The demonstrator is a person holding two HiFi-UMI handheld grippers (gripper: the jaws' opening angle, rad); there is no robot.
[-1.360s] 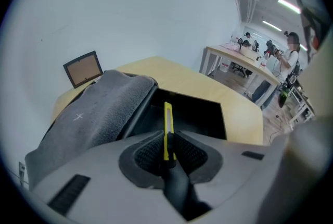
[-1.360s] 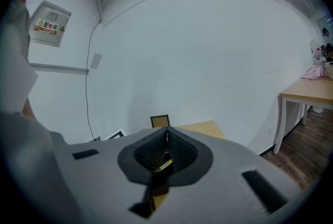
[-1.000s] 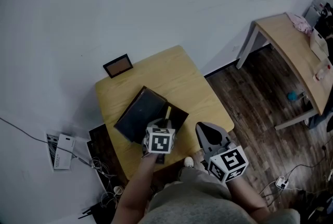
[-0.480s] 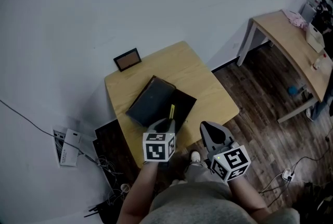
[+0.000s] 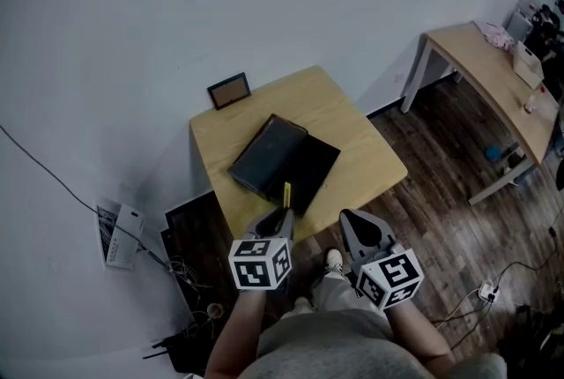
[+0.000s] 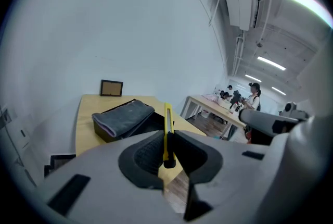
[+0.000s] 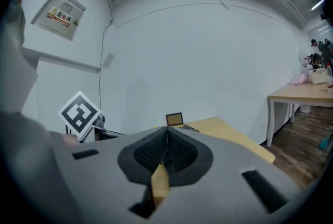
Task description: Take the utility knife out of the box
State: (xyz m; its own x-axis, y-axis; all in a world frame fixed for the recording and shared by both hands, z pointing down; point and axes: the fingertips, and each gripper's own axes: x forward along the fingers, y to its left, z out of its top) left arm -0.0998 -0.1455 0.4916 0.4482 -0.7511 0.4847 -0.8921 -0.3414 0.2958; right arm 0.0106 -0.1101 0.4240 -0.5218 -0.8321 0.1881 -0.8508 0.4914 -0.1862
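Note:
The open dark box [image 5: 304,167] lies on the small wooden table [image 5: 352,139], its lid [image 5: 267,155] folded back to the left. In the left gripper view the box [image 6: 122,120] shows grey padding on top. My left gripper [image 5: 282,215] hangs over the table's near edge, shut on the yellow utility knife [image 5: 286,192]. The knife [image 6: 167,124] stands upright between the pads and points toward the box, clear of it. My right gripper [image 5: 354,224] hovers beside it, off the table's near corner. Its jaws meet [image 7: 166,139] with nothing in them.
A small picture frame [image 5: 228,91] stands at the table's far edge against the wall. A longer table [image 5: 489,73] with several items is at the right. Cables and a white device [image 5: 119,236] lie on the floor at the left. People stand far off [image 6: 254,95].
Both grippers have drawn back from the box toward the person. The left one has lifted the knife off the box and now hangs past the table's near edge.

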